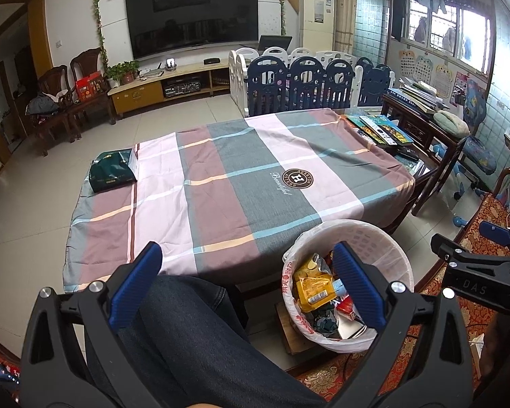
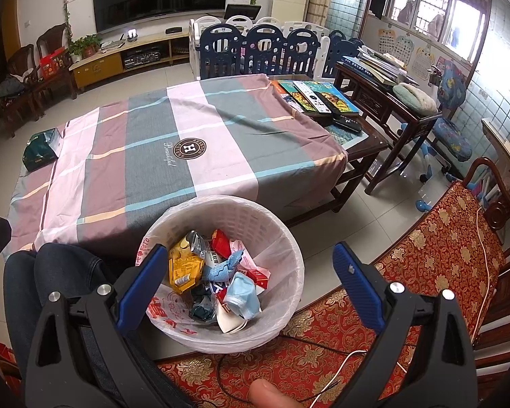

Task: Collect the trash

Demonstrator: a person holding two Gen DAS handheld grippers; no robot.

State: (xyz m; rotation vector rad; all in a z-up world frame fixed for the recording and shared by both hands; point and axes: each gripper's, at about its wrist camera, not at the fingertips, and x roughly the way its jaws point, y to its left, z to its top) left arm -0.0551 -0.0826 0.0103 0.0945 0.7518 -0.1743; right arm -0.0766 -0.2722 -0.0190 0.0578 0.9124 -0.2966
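Both grippers, left (image 1: 246, 285) and right (image 2: 251, 282), are hovering with fingers released, empty, beside the wrapper-filled, bag-lined white plastic wastebasket (image 2: 275, 224), apparently finished depositing.

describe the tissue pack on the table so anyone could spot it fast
Find the large table under the plaid cloth. Go to its far-left corner, away from the bin. The tissue pack lies alone there: dark green, soft, unlike the books and remotes at the opposite end.

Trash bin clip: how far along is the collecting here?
Looks nearly finished. The trash bin holds wrappers and a blue face mask. Both the left hand-held gripper and right hand-held gripper are open, empty. Only a green packet remains on the tablecloth.
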